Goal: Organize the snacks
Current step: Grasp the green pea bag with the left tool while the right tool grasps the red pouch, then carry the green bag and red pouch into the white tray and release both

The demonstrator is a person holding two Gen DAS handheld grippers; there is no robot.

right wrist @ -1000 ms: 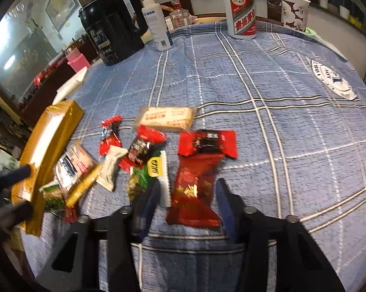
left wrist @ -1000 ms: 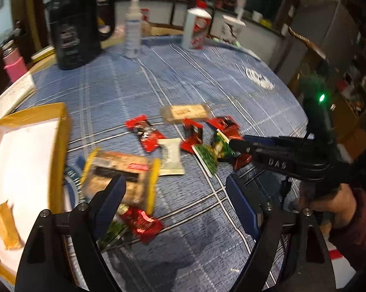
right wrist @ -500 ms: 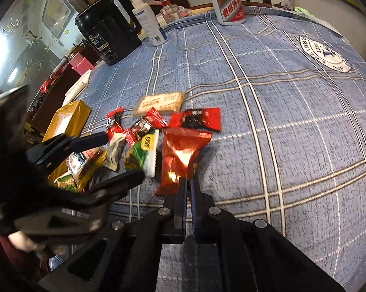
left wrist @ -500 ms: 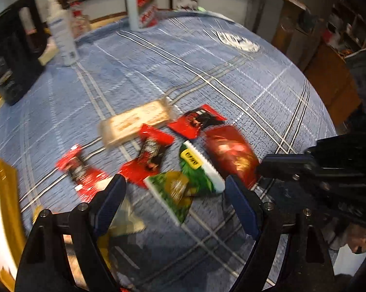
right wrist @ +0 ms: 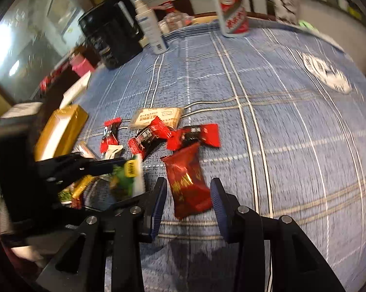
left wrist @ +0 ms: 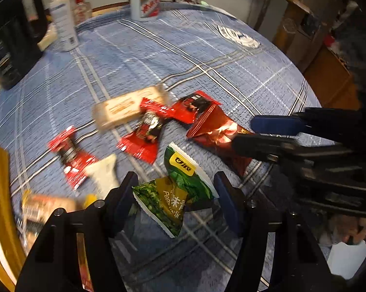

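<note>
My left tool (left wrist: 174, 192) is closing in around the crinkly green pea packet (left wrist: 175, 194), pads not quite pressing it yet. My right tool (right wrist: 186, 194) is opening, its ribbed blue pads either side of the glossy dark-red foil pouch (right wrist: 186, 185), which lies flat on the counter's blue plaid cloth (right wrist: 280, 121). The other shiny red wrappers (right wrist: 148, 136) sit just beyond it.

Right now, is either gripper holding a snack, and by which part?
Neither. The closing left gripper straddles the green packets; the opening right gripper straddles the red packet, pads apart.

light: warm indoor, dim edges | blur: motion smear both views | fisheye bending rims | glare: red foil snack packet (left wrist: 215, 129)
</note>
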